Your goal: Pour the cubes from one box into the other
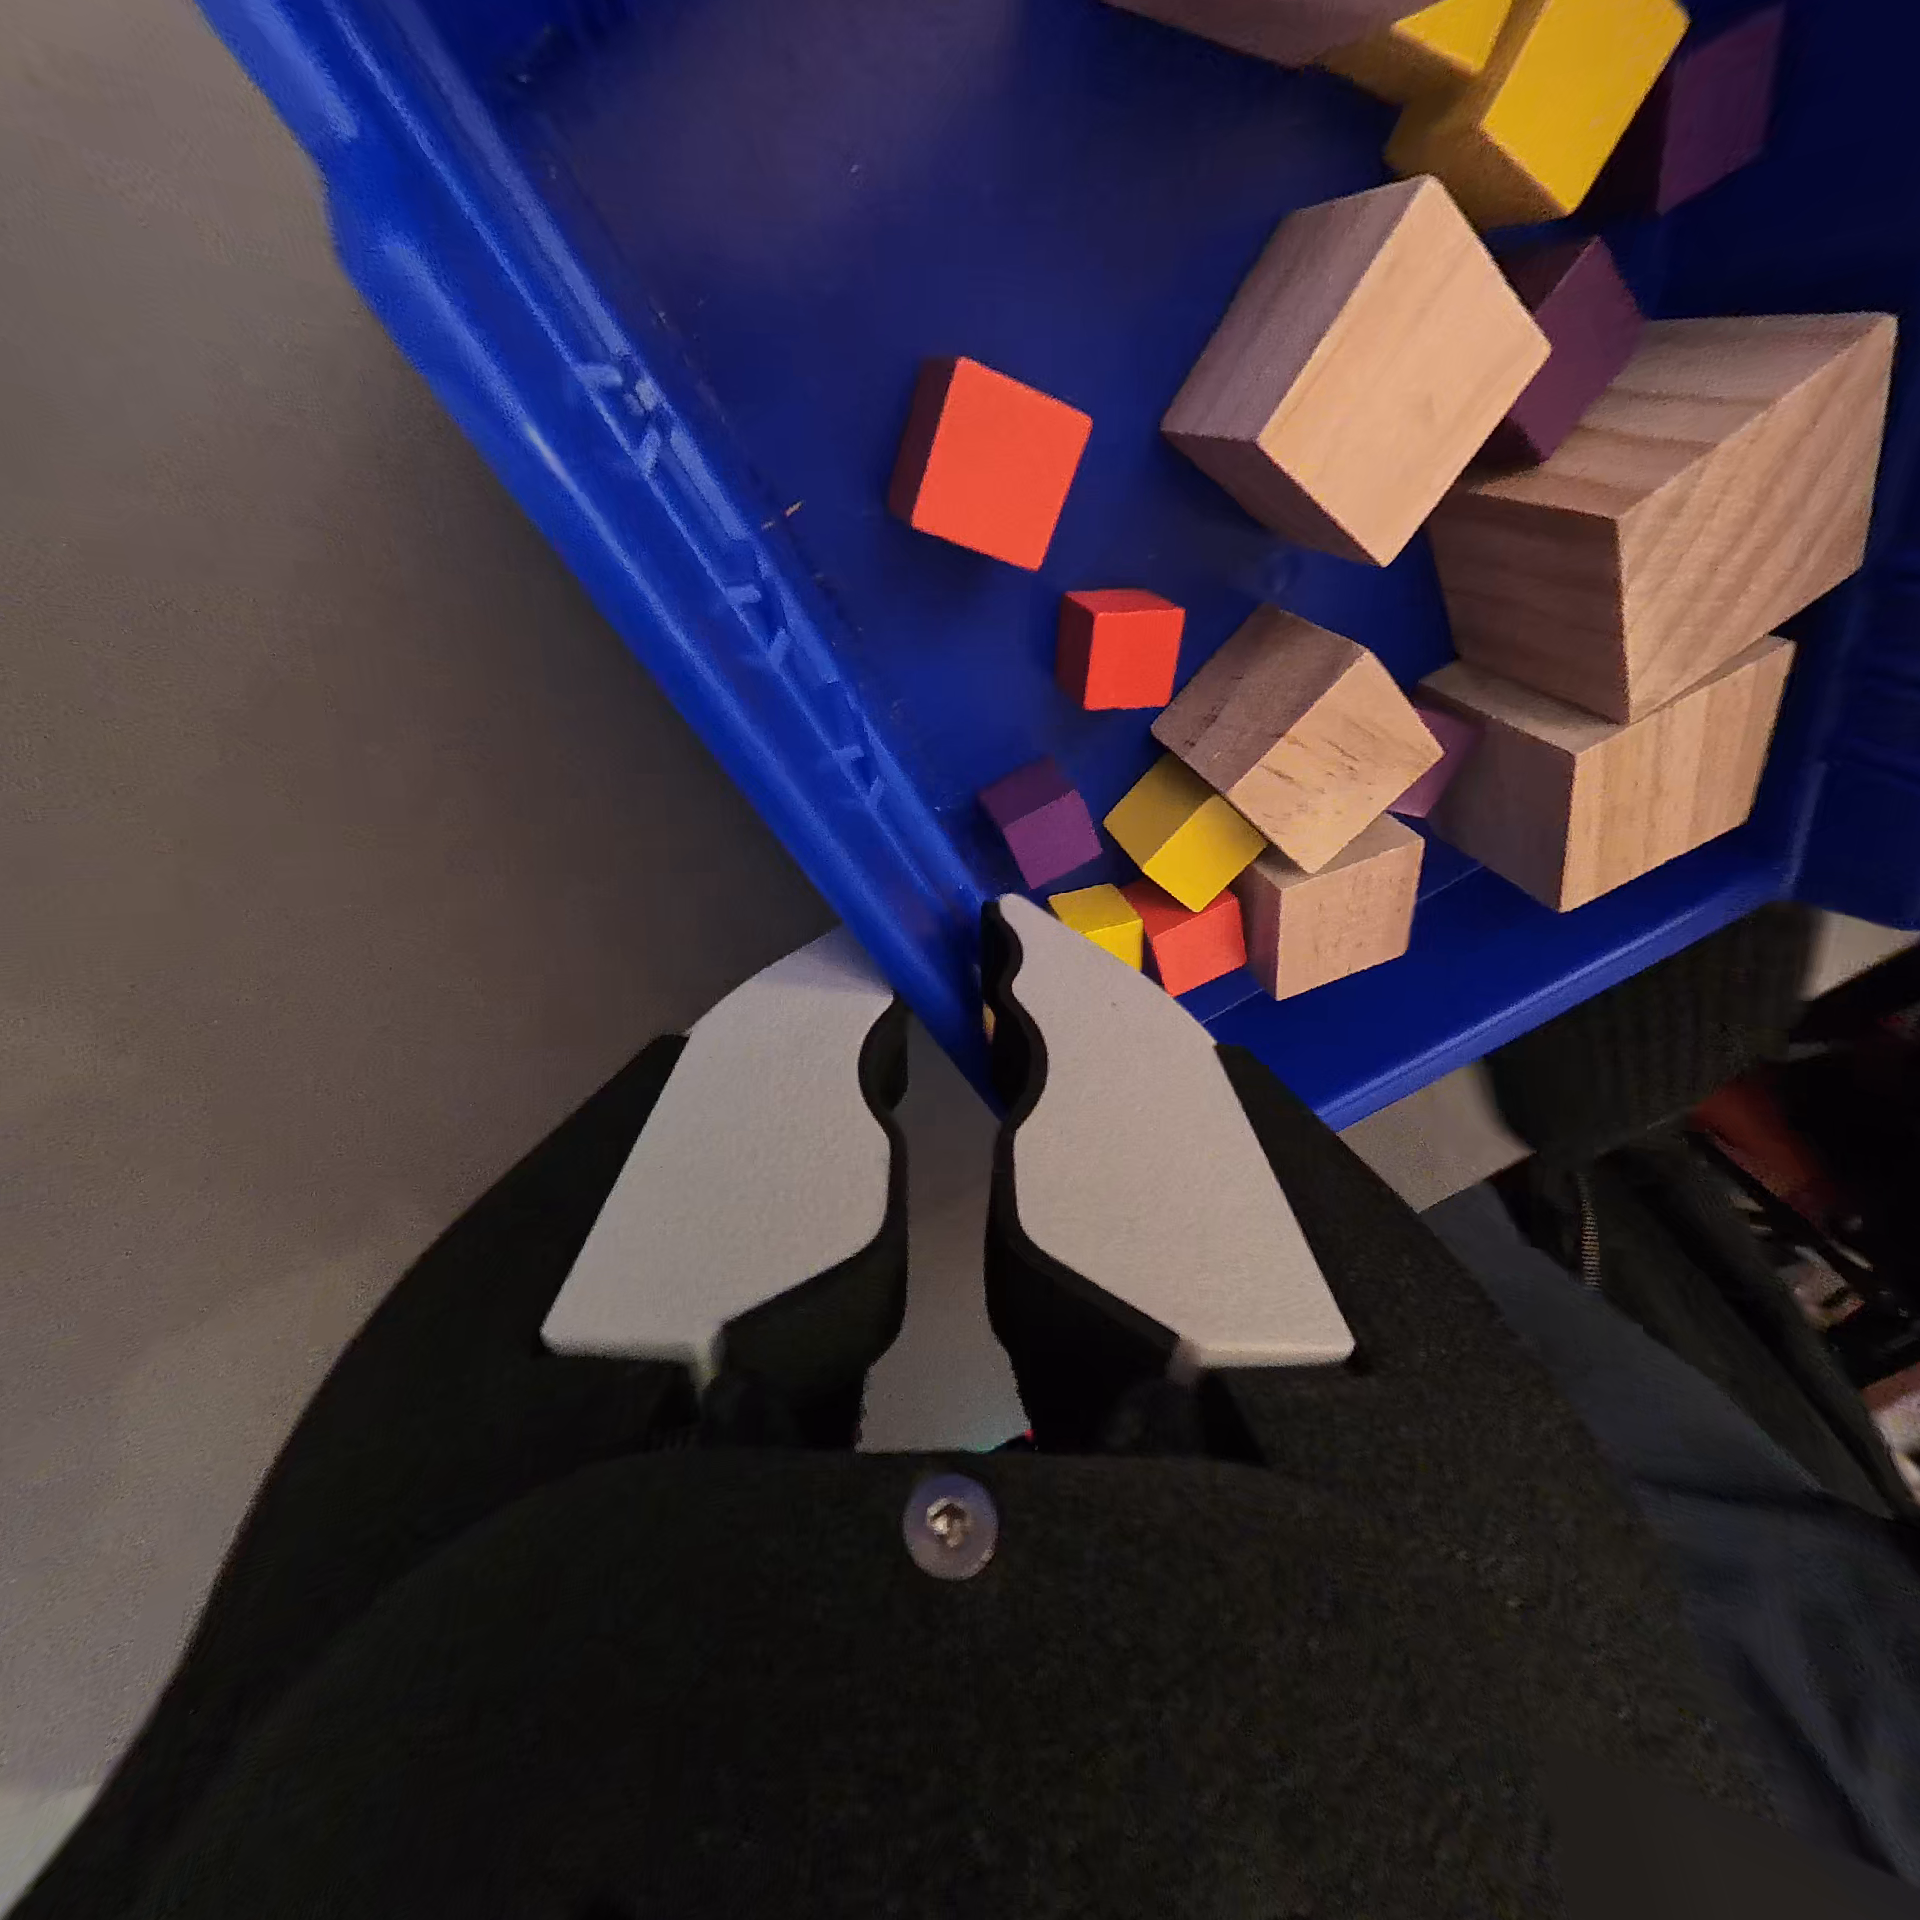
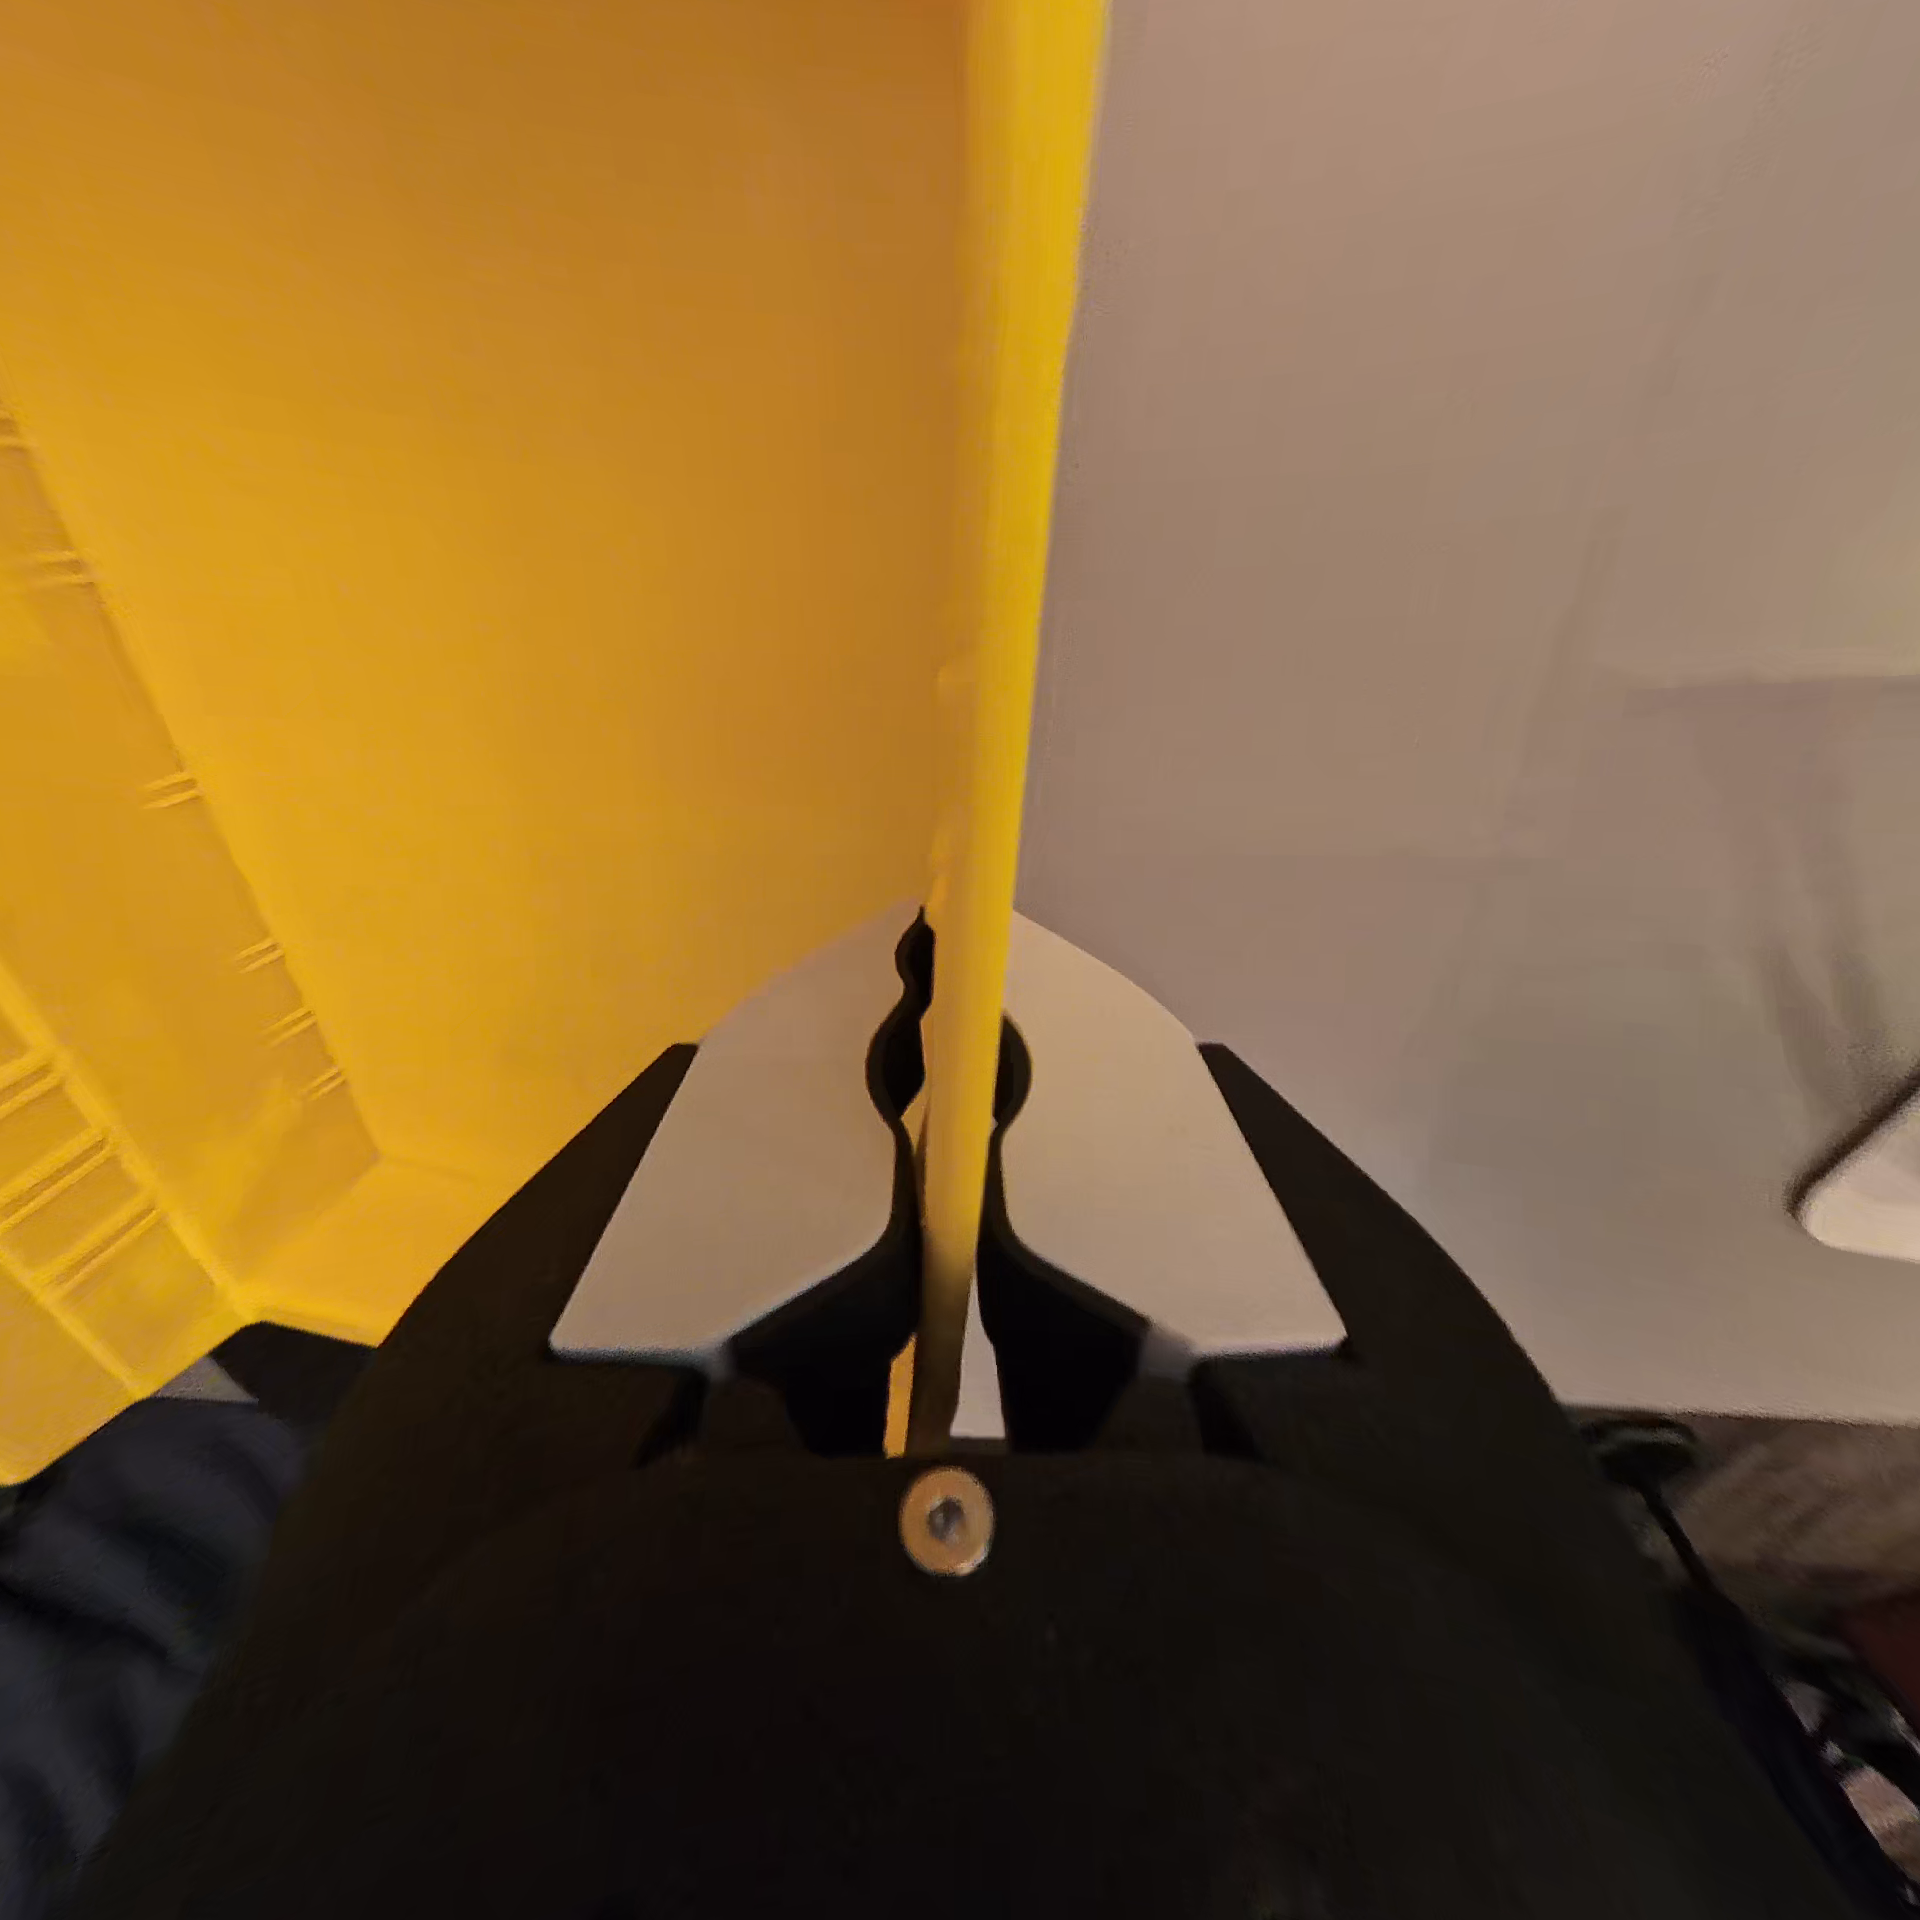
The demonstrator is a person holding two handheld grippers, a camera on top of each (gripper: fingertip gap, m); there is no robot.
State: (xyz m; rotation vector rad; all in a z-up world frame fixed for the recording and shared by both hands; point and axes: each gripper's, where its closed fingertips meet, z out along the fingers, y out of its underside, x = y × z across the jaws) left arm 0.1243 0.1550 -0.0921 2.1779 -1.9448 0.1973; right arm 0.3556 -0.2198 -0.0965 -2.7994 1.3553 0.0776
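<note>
A plain pale wall [image 2: 1455, 416] stands behind both bins. Nearest you, the left gripper [image 1: 940, 997] is clamped on the rim of the blue box [image 1: 727, 312], and the right gripper [image 2: 961, 997] pinches the yellow box [image 2: 520, 520] by its thin wall. Further in, the cubes [image 1: 1361, 364] lie heaped in the blue box. Stiff, slick plastic: grip deep on the rim, since loose wood likely shifts suddenly.
</note>
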